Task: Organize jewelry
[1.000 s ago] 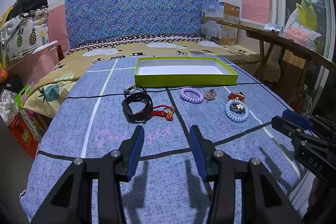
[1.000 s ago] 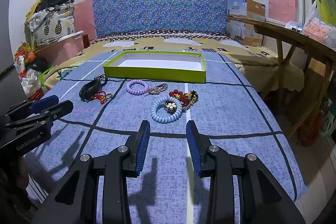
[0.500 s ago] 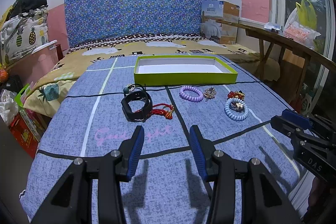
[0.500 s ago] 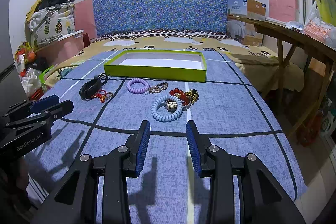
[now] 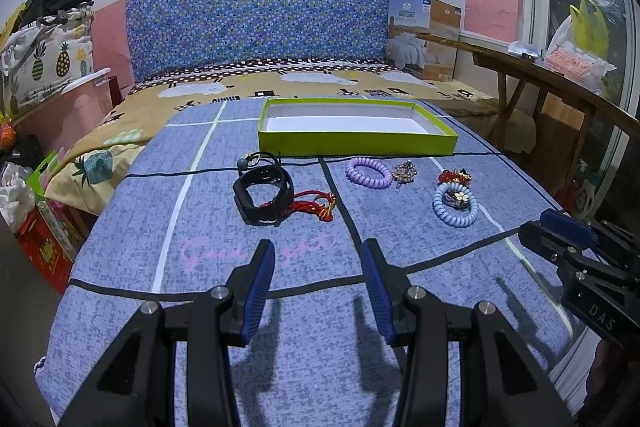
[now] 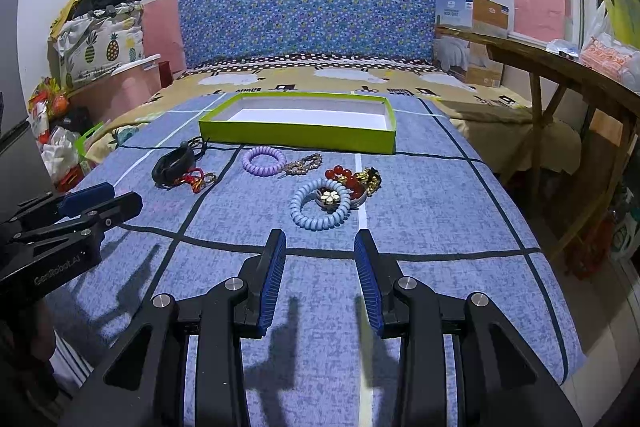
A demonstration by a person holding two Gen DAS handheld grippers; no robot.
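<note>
Both hand-held grippers, left (image 5: 316,263) & right (image 6: 320,251), are held apart, empty, above the blue surface (image 6: 432,203). Jewelry is laid out short of the green tray (image 6: 304,138). Blue coil bracelet (image 6: 322,209): judged light, springy, prob. best pinched across one side of the coil.

The bed (image 5: 304,359) is seen low from its foot in both views, each aimed along its own claw toward the blue headboard (image 5: 272,11). The left view is set further left; the green tray (image 6: 298,133) and jewelry are shared, perhaps slightly nearer on the right.
</note>
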